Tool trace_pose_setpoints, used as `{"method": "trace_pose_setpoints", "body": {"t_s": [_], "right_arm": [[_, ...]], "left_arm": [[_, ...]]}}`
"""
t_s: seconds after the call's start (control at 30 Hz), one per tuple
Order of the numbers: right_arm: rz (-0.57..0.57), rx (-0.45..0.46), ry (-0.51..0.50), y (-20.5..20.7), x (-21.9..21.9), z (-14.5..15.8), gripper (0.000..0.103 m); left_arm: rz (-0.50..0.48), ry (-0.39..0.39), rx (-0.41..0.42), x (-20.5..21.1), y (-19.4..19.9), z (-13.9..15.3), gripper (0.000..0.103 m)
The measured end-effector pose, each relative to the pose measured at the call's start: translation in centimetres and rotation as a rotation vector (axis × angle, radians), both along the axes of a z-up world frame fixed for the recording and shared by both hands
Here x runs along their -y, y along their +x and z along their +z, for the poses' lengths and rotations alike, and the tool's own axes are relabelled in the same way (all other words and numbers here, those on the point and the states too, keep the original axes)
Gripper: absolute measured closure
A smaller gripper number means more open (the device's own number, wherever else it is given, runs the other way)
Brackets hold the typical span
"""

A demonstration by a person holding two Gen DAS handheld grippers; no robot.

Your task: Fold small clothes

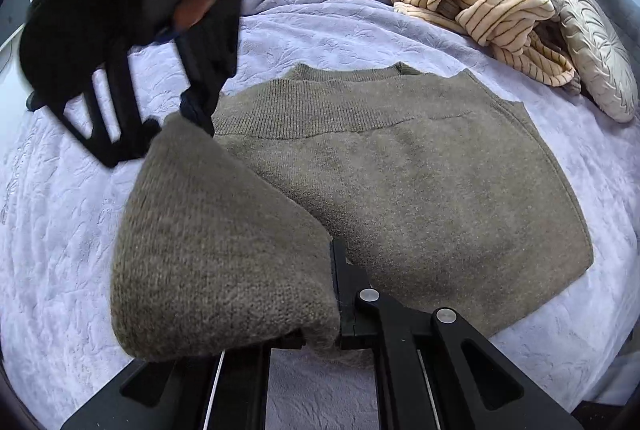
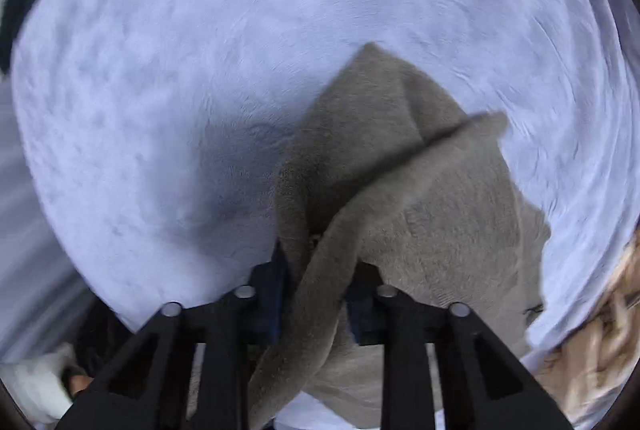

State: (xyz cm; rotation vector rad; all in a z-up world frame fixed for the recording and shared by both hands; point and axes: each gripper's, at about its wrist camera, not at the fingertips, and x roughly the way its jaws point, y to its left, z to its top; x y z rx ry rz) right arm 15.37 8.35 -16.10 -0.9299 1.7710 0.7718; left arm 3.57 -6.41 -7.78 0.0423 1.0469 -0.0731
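In the left wrist view, my left gripper (image 1: 320,310) pinches one edge of the olive knit sweater (image 1: 420,182), lifting a flap off the lavender bedspread (image 1: 60,230); the right gripper (image 1: 176,118) pinches that flap's far corner. It looks soft, floppy and light; edges and corners suit gripping.

In the right wrist view, cloth hangs from the pinching jaws.

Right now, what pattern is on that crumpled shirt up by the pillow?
Cream with thin brown stripes. The crumpled shirt shows best in the left wrist view, beside the pillow.
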Motion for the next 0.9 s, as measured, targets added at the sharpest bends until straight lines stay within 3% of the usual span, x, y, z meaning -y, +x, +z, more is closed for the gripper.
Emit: {"method": "trace_pose_setpoints", "body": {"t_s": [0.3,0.47,0.6,0.77,0.9], "right_arm": [[-0.356,0.023,0.372,5.3,11.2,8.6,0.084],[-0.543,0.073,0.532,7.0,17.8,12.7,0.084],[-0.680,0.128,0.644,7.9,25.2,15.0,0.084],[-0.870,0.151,0.721,7.2,35.2,13.1,0.084],[-1.035,0.126,0.690,6.2,42.1,7.8,0.084]], "left_arm": [[-0.103,0.019,0.048,3.8,0.6,4.0,0.094],[-0.222,0.047,0.098,8.5,1.2,6.4,0.094],[-0.326,0.068,0.104,12.6,1.4,6.5,0.094],[-0.446,0.101,0.041,17.7,1.0,3.6,0.094],[-0.509,0.132,-0.027,20.2,0.5,0.5,0.094]]}}
